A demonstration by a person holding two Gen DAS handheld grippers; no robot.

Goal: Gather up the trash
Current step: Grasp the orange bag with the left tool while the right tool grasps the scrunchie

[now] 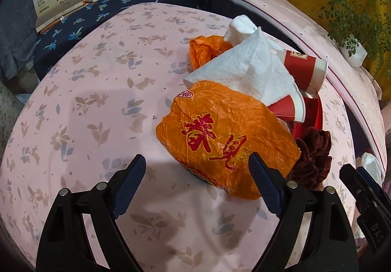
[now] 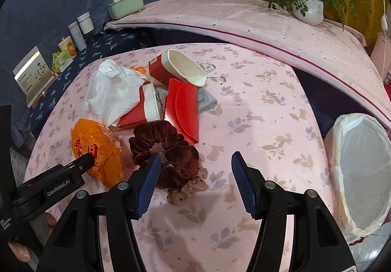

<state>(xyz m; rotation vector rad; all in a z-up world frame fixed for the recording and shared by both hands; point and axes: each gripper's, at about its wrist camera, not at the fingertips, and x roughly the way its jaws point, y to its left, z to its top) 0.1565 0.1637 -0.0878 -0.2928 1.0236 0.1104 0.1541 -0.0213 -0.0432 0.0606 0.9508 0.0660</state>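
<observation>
Trash pile on a pink rabbit-print tablecloth (image 2: pixel 256 125), w/ both tools poised at the near edge. Left gripper (image 1: pixel 198 184) is spread wide, nothing between its pads; its right finger overlaps the near edge of the orange plastic bag (image 1: pixel 224 135), probably lined up to pinch that first. Right gripper (image 2: pixel 195 181) is likewise spread and empty, hovering just right of a dark red velvet scrunchie (image 2: pixel 166 149) and a beige dotted scrunchie (image 2: pixel 190 188), likely not trash. Farther back: white paper towel (image 2: pixel 112 91), two red paper cups, one tipped over (image 2: pixel 176 69), one flattened (image 2: pixel 144 108), plus a red card folder (image 2: pixel 183 110). The lined bin (image 2: pixel 361 174) sits open at the right, beside the table, handy for the drop.
</observation>
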